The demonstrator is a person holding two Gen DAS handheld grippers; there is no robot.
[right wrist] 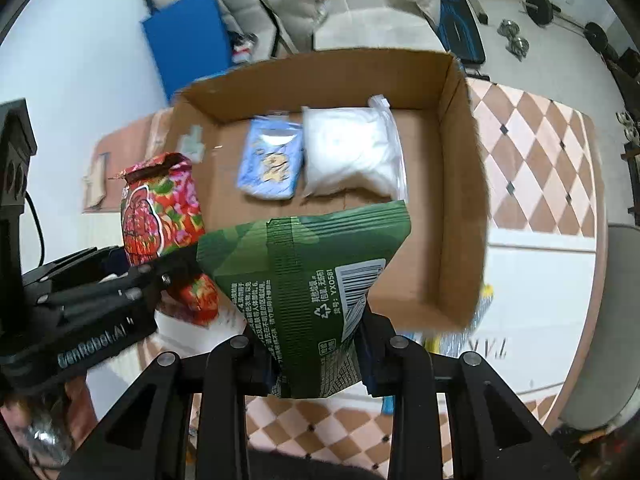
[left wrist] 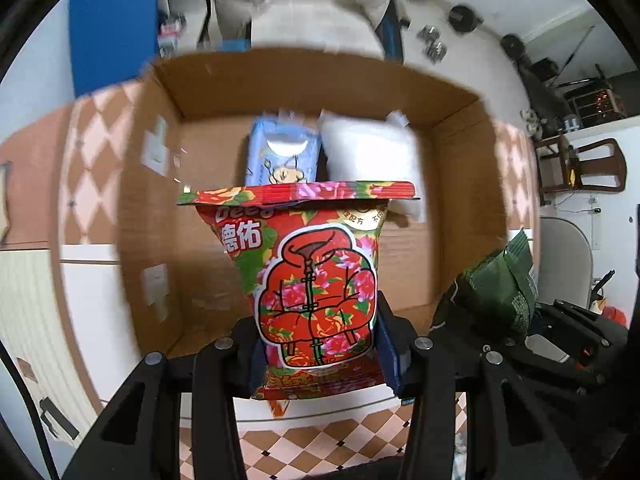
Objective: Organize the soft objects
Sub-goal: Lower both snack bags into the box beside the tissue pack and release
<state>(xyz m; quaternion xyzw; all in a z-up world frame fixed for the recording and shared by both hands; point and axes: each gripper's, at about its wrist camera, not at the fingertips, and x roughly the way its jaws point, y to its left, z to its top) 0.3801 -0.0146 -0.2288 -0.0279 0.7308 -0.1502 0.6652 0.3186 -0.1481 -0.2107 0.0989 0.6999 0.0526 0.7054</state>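
Note:
My left gripper [left wrist: 320,354] is shut on a red floral soft pack [left wrist: 312,280] and holds it up in front of an open cardboard box [left wrist: 460,184]. My right gripper [right wrist: 316,354] is shut on a green soft pack [right wrist: 304,280], held above the box's near edge [right wrist: 460,200]. Inside the box a blue pack [right wrist: 272,164] and a white bag [right wrist: 352,152] lie side by side at the far wall. In the right wrist view the left gripper [right wrist: 158,276] with the red pack [right wrist: 160,208] is to the left. The green pack [left wrist: 500,284] shows at the right of the left wrist view.
The box stands on a table with a checkered cloth [right wrist: 532,152]. A blue mat [right wrist: 188,40] and a white sofa [right wrist: 360,0] are behind it. Dumbbells [right wrist: 516,40] lie on the floor at the back right. A chair [left wrist: 580,168] stands to the right.

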